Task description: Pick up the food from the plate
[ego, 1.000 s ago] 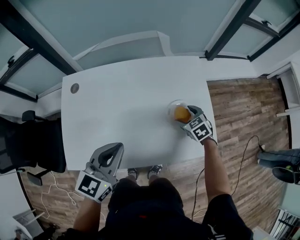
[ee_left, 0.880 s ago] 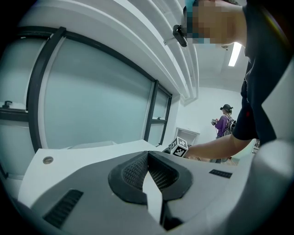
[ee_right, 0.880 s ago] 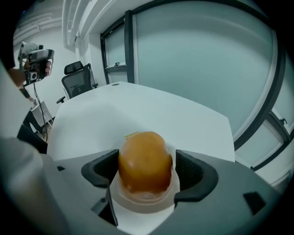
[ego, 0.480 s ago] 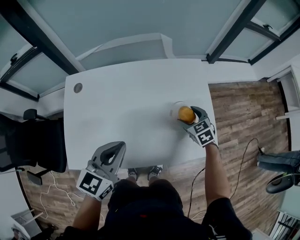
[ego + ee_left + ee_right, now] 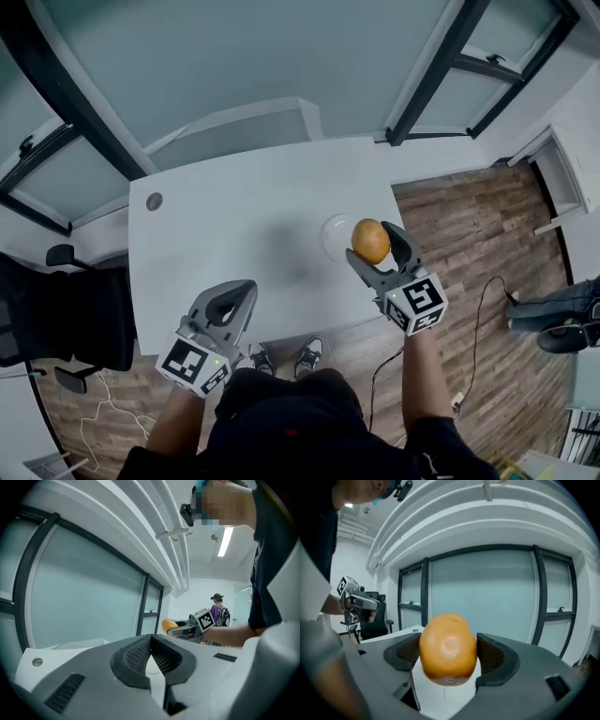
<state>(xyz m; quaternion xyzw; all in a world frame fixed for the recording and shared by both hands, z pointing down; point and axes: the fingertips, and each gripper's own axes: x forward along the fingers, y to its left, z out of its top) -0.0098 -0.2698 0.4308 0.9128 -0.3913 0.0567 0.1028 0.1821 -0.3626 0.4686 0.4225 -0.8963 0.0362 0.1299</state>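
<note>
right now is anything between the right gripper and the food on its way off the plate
Nothing visible does. The orange food sits clamped between the right gripper's jaws, held above the clear plate. The left gripper is shut, far off to the side.

Right tongs (image 5: 375,248) clamp the food (image 5: 370,238) aloft; left tongs (image 5: 234,300) pressed together, low.

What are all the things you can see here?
Fruit: one, orange, held above the plate.
Plate: one, clear-looking, on the table near its right end.
Table: one, white, in front of the person.
Chair: one, black, left of the table.
Right gripper: one, grey, shut on the fruit.
Left gripper: one, grey, shut and empty, at the table's near edge.
</note>
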